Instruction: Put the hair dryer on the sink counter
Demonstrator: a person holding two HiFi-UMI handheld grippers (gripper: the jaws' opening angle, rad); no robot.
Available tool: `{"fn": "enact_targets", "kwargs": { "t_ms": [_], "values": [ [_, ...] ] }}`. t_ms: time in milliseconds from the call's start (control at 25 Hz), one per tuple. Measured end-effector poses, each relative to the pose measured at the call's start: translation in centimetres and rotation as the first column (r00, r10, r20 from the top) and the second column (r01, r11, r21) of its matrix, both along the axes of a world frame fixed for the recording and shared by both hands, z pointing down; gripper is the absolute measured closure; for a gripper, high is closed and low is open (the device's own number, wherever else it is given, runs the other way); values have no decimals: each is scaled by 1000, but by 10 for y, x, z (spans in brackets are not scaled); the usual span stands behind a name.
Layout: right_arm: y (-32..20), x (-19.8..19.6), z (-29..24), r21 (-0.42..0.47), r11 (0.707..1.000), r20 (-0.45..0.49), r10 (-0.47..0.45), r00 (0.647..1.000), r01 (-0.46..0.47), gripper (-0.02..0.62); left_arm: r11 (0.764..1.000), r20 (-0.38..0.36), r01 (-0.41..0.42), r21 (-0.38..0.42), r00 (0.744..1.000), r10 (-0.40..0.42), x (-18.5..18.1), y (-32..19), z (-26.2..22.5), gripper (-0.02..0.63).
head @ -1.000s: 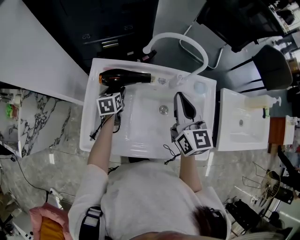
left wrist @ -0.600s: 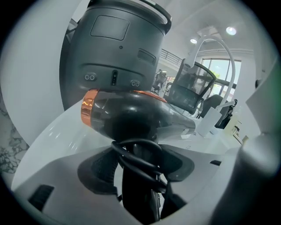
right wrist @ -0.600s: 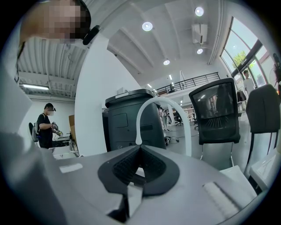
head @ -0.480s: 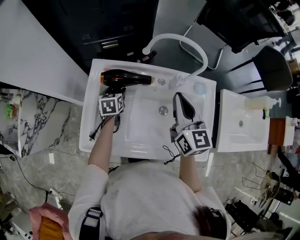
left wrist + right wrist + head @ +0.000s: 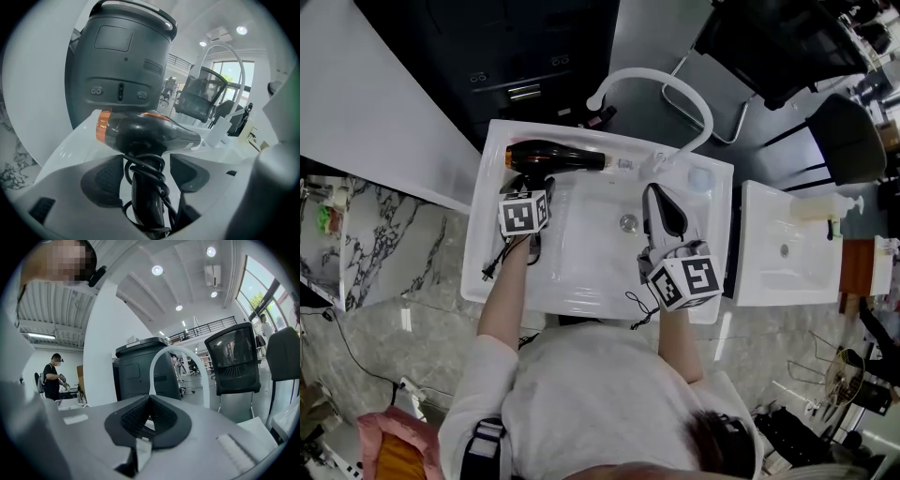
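Lying on the sink's (image 5: 478,274) upper-left rim, dryer (image 5: 551,157) has left gripper (image 5: 143,174) jaws just opening, clear of its handle; right gripper's (image 5: 149,417) pinched together, faucet (image 5: 680,84) arching behind.

A white arched faucet (image 5: 675,89) rises just beyond the right gripper's (image 5: 657,197) fingertips (image 5: 652,191), and a small pale round cup (image 5: 700,176) sits to their right. Farther right are a second white basin (image 5: 783,248) and a pump bottle (image 5: 825,202). Beyond the left gripper's (image 5: 145,173) fingers (image 5: 105,176) stands a dark grey cabinet (image 5: 124,70), with a black chair (image 5: 201,96) to its right.
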State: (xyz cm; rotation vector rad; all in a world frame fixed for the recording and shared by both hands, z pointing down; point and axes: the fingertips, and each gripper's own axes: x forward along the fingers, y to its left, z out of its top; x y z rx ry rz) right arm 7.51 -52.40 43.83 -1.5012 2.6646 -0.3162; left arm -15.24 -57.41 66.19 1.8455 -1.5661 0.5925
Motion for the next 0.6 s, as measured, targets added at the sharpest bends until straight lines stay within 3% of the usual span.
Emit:
{"fn": "enact_targets", "kwargs": {
  "t_ms": [200,400,600],
  "values": [
    [9,-6,-8,20,1000,12,-16,1000,15,584,998,18,-6,65,1000,5,-2,6,-27,310],
    [24,-8,-18,36,999,22,-22,1000,21,584,991,35,-7,130,999,2,-1,19,-53,469],
    [40,-13,-29,56,998,22,-20,1000,18,584,983,20,9,185,1000,-13,-5,35,-76,581]
  ]
}}
